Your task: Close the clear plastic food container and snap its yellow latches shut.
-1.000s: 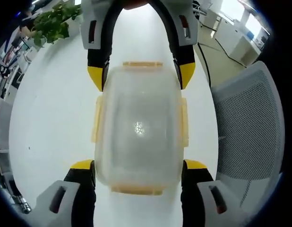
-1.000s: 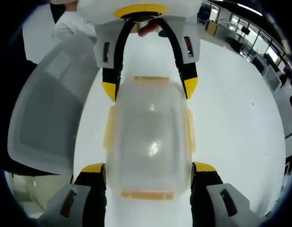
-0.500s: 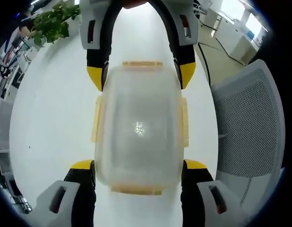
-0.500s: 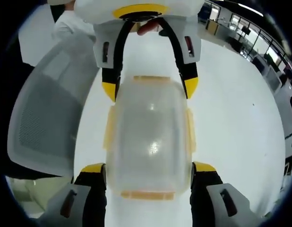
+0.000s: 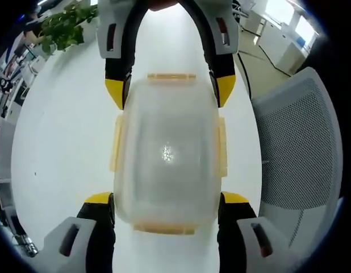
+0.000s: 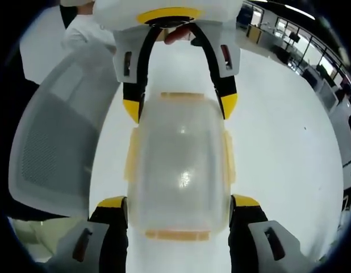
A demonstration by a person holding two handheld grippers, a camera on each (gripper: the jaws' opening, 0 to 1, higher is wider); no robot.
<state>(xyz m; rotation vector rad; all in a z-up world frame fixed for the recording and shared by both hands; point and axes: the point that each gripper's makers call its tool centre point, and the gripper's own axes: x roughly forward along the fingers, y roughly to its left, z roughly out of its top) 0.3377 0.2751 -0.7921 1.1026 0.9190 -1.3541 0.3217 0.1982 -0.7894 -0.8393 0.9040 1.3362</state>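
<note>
The clear plastic food container (image 5: 167, 153) lies on the white table (image 5: 62, 142) with its lid on. Yellow latches show on all its sides: one far (image 5: 171, 75), one near (image 5: 164, 228), one on each long side (image 5: 115, 142). My left gripper (image 5: 167, 199) is shut on the near end, a yellow-tipped jaw against each side. From the opposite end my right gripper (image 5: 170, 91) clamps the far end. In the right gripper view the same container (image 6: 180, 165) sits between my right gripper (image 6: 178, 202) and the left gripper (image 6: 180, 105).
A grey mesh office chair (image 5: 300, 148) stands close beside the table, also seen as the chair (image 6: 50, 136) in the right gripper view. A green plant (image 5: 65, 25) sits at the table's far end. A person's white sleeve (image 6: 84, 31) shows behind the chair.
</note>
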